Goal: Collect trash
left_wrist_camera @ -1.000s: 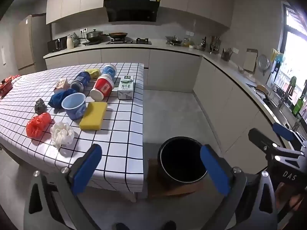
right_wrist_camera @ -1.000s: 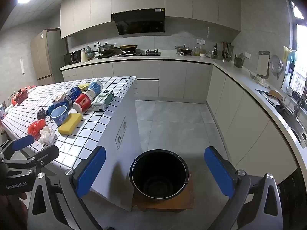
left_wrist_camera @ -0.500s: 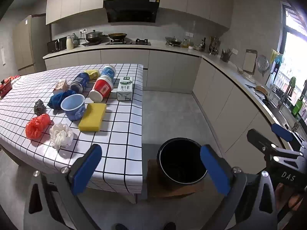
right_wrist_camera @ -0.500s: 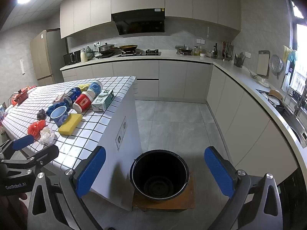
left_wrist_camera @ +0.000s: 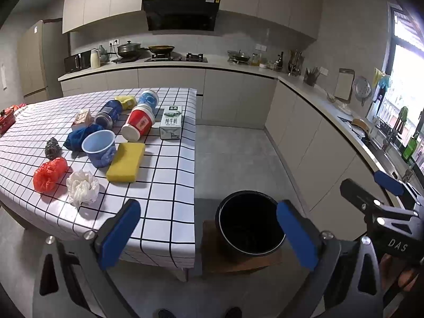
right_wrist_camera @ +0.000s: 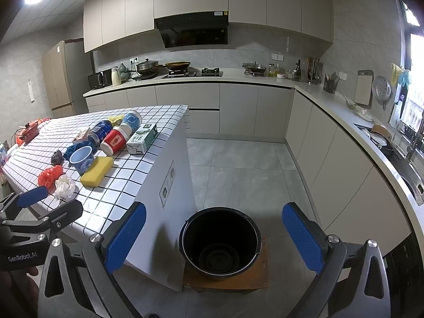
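Nothing is in either gripper yet, so we read this as the start: no trash collected, bin still bare inside.

Going left to right in the left wrist view: at far left of the checked table (left_wrist_camera: 164,175) lie a red crumpled bag (left_wrist_camera: 49,174) and a dark foil wad (left_wrist_camera: 52,148). Next comes a white crumpled paper (left_wrist_camera: 82,187), then a blue cloth (left_wrist_camera: 77,137) touching a light blue cup (left_wrist_camera: 99,151) on its side. A yellow sponge (left_wrist_camera: 126,162) sits just beside that cup. Further up are a blue can (left_wrist_camera: 108,113), a red cup (left_wrist_camera: 138,126) lying down, and a milk carton (left_wrist_camera: 171,122) near the table's right edge. Lower centre-right, on the floor off the table edge, stands the black bucket (left_wrist_camera: 249,225) on a wooden board (left_wrist_camera: 238,262).

Our left gripper (left_wrist_camera: 209,235) has its blue pads wide apart, empty, held back from the table (nothing btwn the pads but floor and bucket). The right gripper (right_wrist_camera: 214,235), in its own view, is likewise spread wide and empty, framing the bucket.

Next move, as we judge it: reach w/ the left gripper toward the nearest item, prob. the white paper or sponge, close on it, then carry it over the bucket rim and let go. The soft paper will squash, so a full close is needed.
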Demonstrator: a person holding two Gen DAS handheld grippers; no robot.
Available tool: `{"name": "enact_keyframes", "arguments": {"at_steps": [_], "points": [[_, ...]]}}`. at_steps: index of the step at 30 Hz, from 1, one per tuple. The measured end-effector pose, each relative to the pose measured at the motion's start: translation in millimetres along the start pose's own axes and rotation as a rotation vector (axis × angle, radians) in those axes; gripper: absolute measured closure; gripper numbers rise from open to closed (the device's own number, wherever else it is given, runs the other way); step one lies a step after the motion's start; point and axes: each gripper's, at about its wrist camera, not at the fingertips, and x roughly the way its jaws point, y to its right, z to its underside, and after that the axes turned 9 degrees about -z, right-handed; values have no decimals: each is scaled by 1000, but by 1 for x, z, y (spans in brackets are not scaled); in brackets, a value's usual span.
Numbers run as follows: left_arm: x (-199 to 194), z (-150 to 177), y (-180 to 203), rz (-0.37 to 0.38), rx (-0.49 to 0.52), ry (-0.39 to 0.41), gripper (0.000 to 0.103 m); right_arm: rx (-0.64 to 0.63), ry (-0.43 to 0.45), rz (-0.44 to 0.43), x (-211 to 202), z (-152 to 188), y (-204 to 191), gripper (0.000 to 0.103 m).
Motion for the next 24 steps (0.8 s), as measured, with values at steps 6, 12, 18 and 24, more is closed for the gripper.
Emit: {"name": "enact_keyframes", "arguments": {"at_steps": [6,12,18,24], "points": [[0,0,1,2,-2,3,0,4,-1,0,0,0,2,0],[1,-1,3,3,0,2,0,2,0,2,0,-1,4,0],[-1,-3,2,4,0,4,0,6,2,2,-1,-1,5,0],[-1,-4,3,6,1,6,0,1,6,5,-4,-1,5,0]]}}
